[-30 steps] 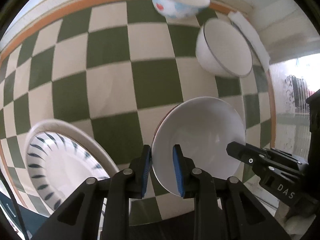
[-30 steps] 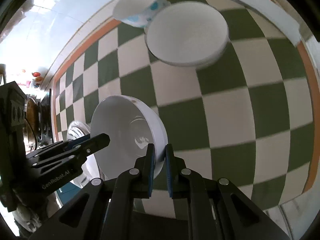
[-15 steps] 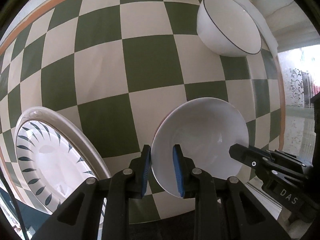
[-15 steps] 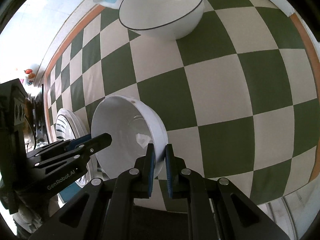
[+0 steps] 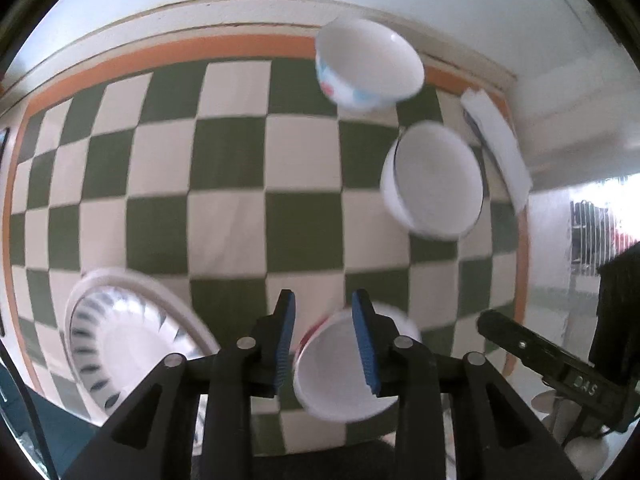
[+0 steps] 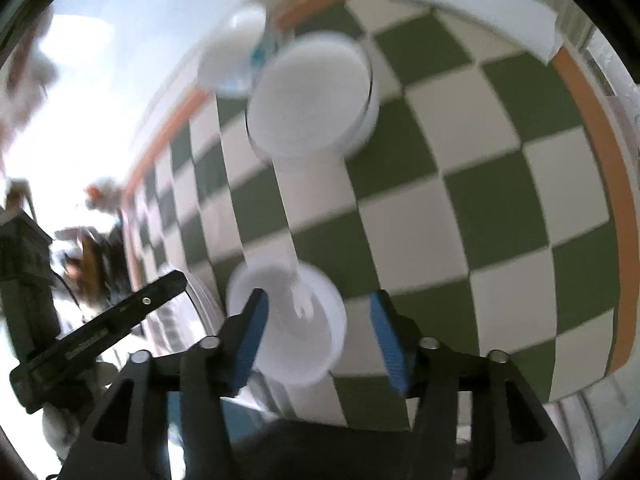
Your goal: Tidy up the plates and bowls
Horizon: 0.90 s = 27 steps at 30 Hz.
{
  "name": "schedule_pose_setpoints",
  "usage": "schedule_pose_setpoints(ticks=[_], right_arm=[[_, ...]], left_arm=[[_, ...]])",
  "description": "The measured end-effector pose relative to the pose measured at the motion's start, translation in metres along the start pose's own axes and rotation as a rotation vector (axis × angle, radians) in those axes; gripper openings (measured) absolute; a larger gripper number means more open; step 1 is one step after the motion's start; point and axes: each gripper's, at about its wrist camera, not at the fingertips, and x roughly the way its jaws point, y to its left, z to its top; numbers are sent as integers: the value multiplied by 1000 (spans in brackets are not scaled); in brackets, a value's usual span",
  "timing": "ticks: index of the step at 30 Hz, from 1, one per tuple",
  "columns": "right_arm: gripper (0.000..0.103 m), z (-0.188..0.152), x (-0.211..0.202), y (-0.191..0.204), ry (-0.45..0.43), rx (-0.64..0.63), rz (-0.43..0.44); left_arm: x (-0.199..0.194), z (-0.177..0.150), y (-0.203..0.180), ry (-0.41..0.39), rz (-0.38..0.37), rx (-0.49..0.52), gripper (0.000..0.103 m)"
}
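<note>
Surroundings: a green-and-cream checkered tablecloth with an orange border (image 5: 236, 168) covers the work surface. At its far edge stands a white bowl with red and blue spots on the outside (image 5: 366, 66); nearer and to the right sits a plain white bowl with a thin dark rim line (image 5: 434, 184). A flat white strip, possibly folded paper or cloth (image 5: 498, 152), lies just beside that bowl at the table's right edge. A broad white plate with dark leaf-like strokes around its rim (image 5: 120, 336) rests at the near left. Both views are motion-blurred, so fine detail is unreliable.

Obstructions: in the left wrist view, the black body of the right gripper (image 5: 560, 372) crosses the lower right corner.

Task item: a plain white bowl with a glossy inside (image 5: 340, 372) sits on the cloth near the front edge, just right of the leaf-patterned plate.

Left gripper (image 5: 326, 344): jaws moderately parted, with the bowl's left rim lying between the blue pads (image 5: 285, 336); the right pad overlaps the bowl's interior (contact cannot be confirmed).

Right gripper (image 6: 320, 338): jaws spread wide. The same bowl (image 6: 296, 328) lies between them toward the left finger, and its right rim stands apart from the right pad (image 6: 386, 340).
</note>
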Motion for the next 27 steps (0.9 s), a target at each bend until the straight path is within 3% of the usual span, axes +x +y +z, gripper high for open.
schedule_pose_setpoints(ticks=[4, 9, 16, 17, 19, 22, 27], right_arm=[[63, 38, -8, -9, -68, 32, -29], [63, 79, 5, -19, -79, 58, -65], [61, 111, 32, -26, -54, 82, -85], [57, 114, 37, -26, -53, 87, -81], [35, 117, 46, -27, -47, 91, -81], [14, 120, 52, -26, -50, 82, -81], [11, 119, 53, -20, -75, 52, -115]], left_arm=[[20, 42, -19, 24, -37, 6, 27], [55, 81, -41, 80, -50, 53, 27], [100, 102, -56, 153, -45, 93, 27], [104, 103, -58, 146, -49, 101, 27], [106, 102, -58, 126, -47, 106, 26], [110, 100, -60, 126, -55, 120, 19], [106, 93, -65, 107, -34, 157, 19]])
